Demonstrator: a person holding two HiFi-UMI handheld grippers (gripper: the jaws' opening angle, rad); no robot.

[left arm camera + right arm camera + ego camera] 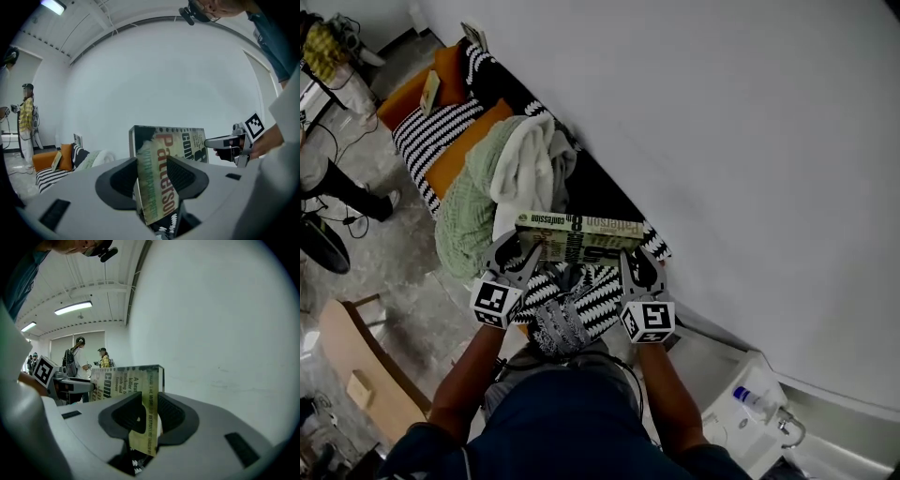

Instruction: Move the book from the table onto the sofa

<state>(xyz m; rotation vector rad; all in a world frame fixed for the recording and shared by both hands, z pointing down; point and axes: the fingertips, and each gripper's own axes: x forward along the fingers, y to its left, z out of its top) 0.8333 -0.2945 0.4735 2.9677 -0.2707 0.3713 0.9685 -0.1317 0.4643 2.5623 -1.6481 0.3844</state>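
Head view: grips the book by its two ends with the left gripper and the right gripper, spine up, over the striped end of the sofa directly below and ahead of the jaws. Left gripper view: clamps both pads on the near edge of the upright cover. Right gripper view: clamps both pads likewise on the opposite edge.

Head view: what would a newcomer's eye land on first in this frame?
The book, clamped at its two ends by the left gripper and the right gripper, stands spine-up at the picture's centre. Beyond it a heap of green and white blankets lies on the dark sofa along the white wall, with orange cushions at the far end.
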